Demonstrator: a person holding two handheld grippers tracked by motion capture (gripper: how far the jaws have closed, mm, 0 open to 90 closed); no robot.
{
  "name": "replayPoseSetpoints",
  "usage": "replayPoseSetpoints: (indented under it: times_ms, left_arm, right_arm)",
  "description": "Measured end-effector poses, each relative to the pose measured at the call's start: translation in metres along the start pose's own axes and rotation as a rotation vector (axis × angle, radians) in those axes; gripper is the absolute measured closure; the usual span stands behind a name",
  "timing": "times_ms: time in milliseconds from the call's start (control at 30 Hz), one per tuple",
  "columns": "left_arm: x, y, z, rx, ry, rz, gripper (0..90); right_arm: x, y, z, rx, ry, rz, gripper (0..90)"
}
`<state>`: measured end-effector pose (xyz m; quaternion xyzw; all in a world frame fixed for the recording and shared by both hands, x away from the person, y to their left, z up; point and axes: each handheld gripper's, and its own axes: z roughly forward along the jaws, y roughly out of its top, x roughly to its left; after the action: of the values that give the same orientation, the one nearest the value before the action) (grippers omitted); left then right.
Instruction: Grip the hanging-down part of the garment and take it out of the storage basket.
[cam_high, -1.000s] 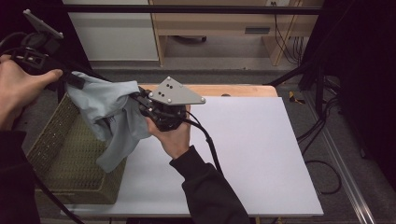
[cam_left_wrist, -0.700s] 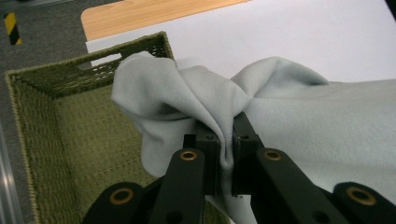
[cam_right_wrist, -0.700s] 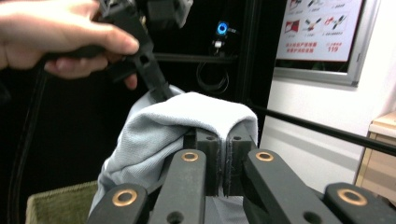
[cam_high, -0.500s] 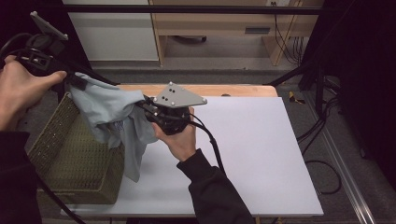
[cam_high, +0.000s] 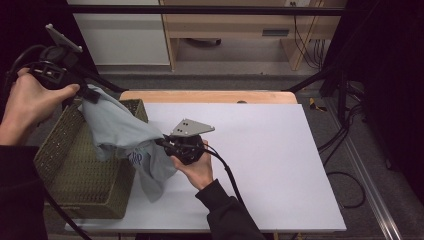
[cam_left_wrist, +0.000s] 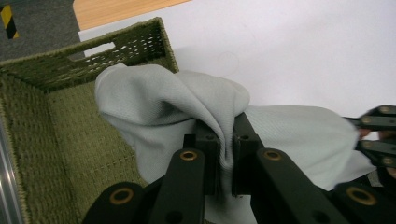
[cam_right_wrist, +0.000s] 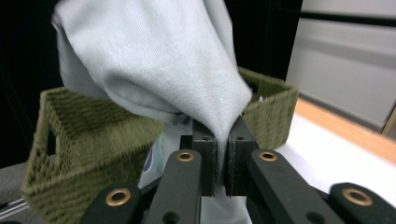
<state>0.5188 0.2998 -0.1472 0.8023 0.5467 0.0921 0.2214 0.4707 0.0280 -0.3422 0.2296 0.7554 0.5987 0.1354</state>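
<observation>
We have both grippers clamped on one pale grey cloth (cam_high: 120, 135), and it hangs stretched between them. Up at the left, the left gripper (cam_high: 87, 95) is raised above the basket (cam_high: 75, 175), its jaws pressed together on a bunched fold; in the left gripper view (cam_left_wrist: 224, 154) the fabric squeezes right through the narrow slot between the pads. Lower down, over the white table (cam_high: 280, 160), the right gripper (cam_high: 162, 141) pinches the cloth's other end just beside the basket's near corner (the right gripper view (cam_right_wrist: 219, 163) shows a thin ridge of fabric caught tight between the jaws). From the left grip the cloth slopes down across the basket's right wall to the right grip, and a loose tail droops below, touching the table beside the basket. There's some blue lettering on that lower part, too small for us to read. The green woven basket sits at the table's left edge, with a slot handle in its end wall
</observation>
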Motion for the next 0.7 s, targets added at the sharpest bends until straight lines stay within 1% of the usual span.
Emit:
replayPoseSetpoints:
  times_ms: [33, 67, 100, 133, 167, 233, 267, 300, 367, 400, 433, 467, 533, 633, 700]
  left_arm:
    - [-0.001, 0.000, 0.002, 0.003, 0.001, 0.004, 84.3]
    - [-0.002, 0.000, 0.003, 0.004, 0.001, 0.003, 84.3]
    - [-0.002, 0.000, 0.004, 0.007, -0.001, 0.006, 84.3]
    - [-0.002, 0.001, 0.006, 0.009, -0.001, 0.006, 84.3]
    - [-0.003, 0.001, 0.007, 0.012, -0.002, 0.006, 84.3]
    - [-0.004, 0.001, 0.007, 0.018, 0.001, 0.010, 84.3]
    - [-0.004, 0.002, 0.008, 0.020, 0.002, 0.011, 84.3]
    - [-0.004, 0.002, 0.008, 0.021, 0.005, 0.010, 84.3]
    - [-0.004, 0.002, 0.008, 0.022, 0.007, 0.008, 84.3]
    - [-0.004, 0.003, 0.008, 0.022, 0.007, 0.008, 84.3]
    - [-0.003, 0.003, 0.007, 0.023, 0.008, 0.007, 84.3]
    - [-0.003, 0.003, 0.007, 0.022, 0.008, 0.007, 84.3]
    - [-0.002, 0.003, 0.007, 0.020, 0.008, 0.006, 84.3]
    - [-0.002, 0.003, 0.007, 0.022, 0.008, 0.012, 84.3]
    - [-0.003, 0.003, 0.007, 0.021, 0.009, 0.014, 84.2]
  right_arm:
    - [0.000, -0.005, 0.002, 0.005, -0.002, 0.005, 82.7]
    - [0.001, -0.012, 0.008, 0.022, -0.013, 0.006, 80.5]
    - [0.001, -0.012, 0.008, 0.022, -0.013, 0.006, 78.3]
    - [0.001, -0.018, 0.013, 0.045, -0.012, 0.009, 73.1]
    - [0.001, -0.018, 0.013, 0.045, -0.012, 0.009, 73.1]
    - [0.000, -0.023, 0.018, 0.075, 0.008, 0.029, 66.2]
    - [0.002, -0.025, 0.020, 0.099, 0.017, 0.024, 57.5]
    - [0.002, -0.025, 0.020, 0.099, 0.017, 0.024, 57.5]
    - [0.005, -0.026, 0.018, 0.104, 0.034, 0.020, 46.3]
    - [0.006, -0.026, 0.016, 0.100, 0.041, 0.024, 40.8]
    - [0.008, -0.026, 0.009, 0.093, 0.053, 0.029, 32.2]
    - [0.008, -0.026, 0.009, 0.093, 0.053, 0.029, 32.2]
    - [0.009, -0.026, -0.001, 0.078, 0.041, 0.020, 27.2]
    - [0.006, -0.025, -0.020, 0.041, 0.030, 0.019, 22.2]
    - [0.002, -0.025, -0.035, 0.015, 0.000, 0.019, 19.7]
